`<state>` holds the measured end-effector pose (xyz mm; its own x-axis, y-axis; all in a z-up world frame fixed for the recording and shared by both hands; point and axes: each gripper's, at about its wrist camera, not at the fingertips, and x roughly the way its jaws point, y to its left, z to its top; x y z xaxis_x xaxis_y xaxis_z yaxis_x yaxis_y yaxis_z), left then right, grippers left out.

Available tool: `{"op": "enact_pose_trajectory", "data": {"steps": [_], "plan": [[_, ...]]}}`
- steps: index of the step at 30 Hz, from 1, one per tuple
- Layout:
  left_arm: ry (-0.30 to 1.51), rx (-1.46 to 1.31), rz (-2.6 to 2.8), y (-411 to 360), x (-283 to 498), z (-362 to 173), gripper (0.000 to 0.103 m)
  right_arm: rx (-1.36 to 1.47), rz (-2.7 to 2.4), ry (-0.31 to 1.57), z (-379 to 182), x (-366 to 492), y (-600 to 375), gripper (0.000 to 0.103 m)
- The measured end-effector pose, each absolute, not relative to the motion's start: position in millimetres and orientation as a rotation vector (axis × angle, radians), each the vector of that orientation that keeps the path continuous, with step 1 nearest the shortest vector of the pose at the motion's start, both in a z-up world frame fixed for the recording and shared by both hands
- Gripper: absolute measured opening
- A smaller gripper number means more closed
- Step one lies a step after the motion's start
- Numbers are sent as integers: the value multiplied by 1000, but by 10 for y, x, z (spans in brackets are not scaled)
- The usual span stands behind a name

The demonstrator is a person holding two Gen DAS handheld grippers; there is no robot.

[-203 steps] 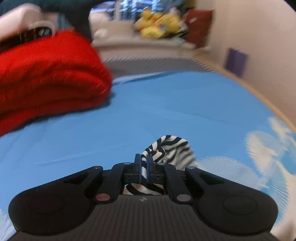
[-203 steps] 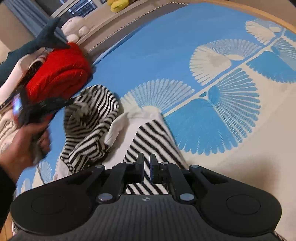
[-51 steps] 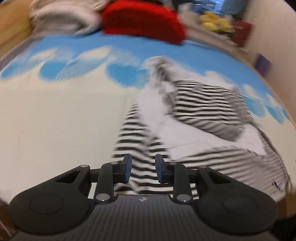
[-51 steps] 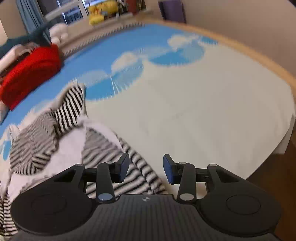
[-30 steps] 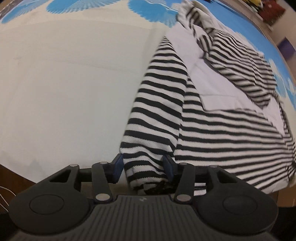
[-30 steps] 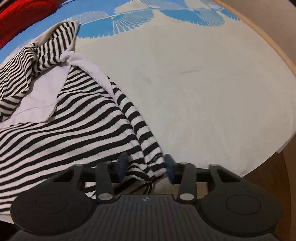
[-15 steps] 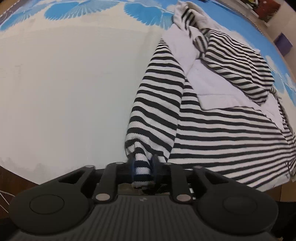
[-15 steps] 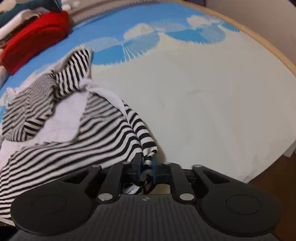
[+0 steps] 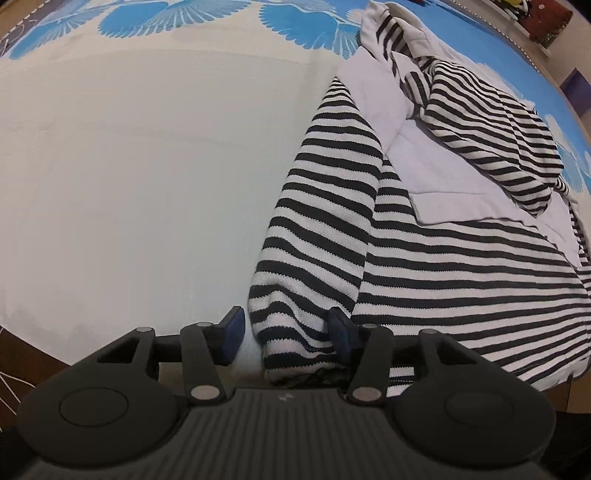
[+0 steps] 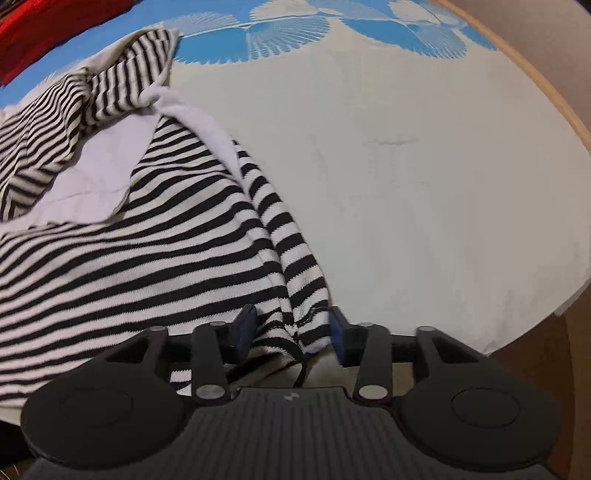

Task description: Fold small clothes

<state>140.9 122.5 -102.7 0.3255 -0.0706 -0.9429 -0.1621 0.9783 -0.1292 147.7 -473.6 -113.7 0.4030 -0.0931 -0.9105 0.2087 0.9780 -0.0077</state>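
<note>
A: Your left gripper (image 9: 286, 334) points steeply down at the near edge of the bedspread (image 9: 129, 177), and its jaws have just been opening. They stand wide now, with the cuff (image 9: 291, 332) of the top's (image 9: 443, 258) left sleeve lying between them, unpinched.

B: Same on your right gripper (image 10: 291, 328)?

A: Much the same. Its jaws have just been opening too. They stand narrower than the left pair, about half apart, and the right sleeve's (image 10: 291, 266) end sags loose between them with a dark cord hanging below. You hold nothing in either one.

B: So where does the top sit?

A: Spread across the bedspread, hem towards you, each sleeve laid down along its own side of the body. The hood (image 9: 487, 122) lies bunched at the far end, on the white lining.

B: How far along is the fold?

A: Early, I'd say. You've got it laid out and roughly squared, sleeves straight. No fold shows yet: the sleeves aren't tucked across, the hood's a heap, the body is full length. All of that is left. A red pile (image 10: 44, 33) sits beyond the top, at the far edge.
</note>
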Motion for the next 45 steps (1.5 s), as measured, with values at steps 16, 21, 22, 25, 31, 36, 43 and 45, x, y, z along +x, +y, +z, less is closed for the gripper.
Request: {"op": "enact_pose_trajectory", "data": {"steps": [16,21,22,25,31,36,43,45], "plan": [[1235,-188,20,1176,1390,-1005,24,101,-172,1123,-1101,1426,-4698,29],[1236,-184,20,1168,1392,-1011,25,86,-169,1128,-1106,1437,-4678,29],[1236,-185,20,1168,1392,-1011,25,84,-169,1128,-1107,1436,-4674,29],[1237,-186,20,1175,1394,-1017,25,82,-168,1129,-1108,1440,-4676,29],[1241,-173,17,1164,1392,-1041,25,81,-167,1127,-1101,1445,-4670,21],[1231,-118,-16,1089,1385,-998,9,140,-148,1086,-1003,1432,-4717,13],[1124,-106,-136,965,1288,-470,6,399,-87,905,-513,1244,-5017,10],[1081,-100,-168,972,1221,-284,6,460,-63,857,-348,1151,-5097,10]]}}
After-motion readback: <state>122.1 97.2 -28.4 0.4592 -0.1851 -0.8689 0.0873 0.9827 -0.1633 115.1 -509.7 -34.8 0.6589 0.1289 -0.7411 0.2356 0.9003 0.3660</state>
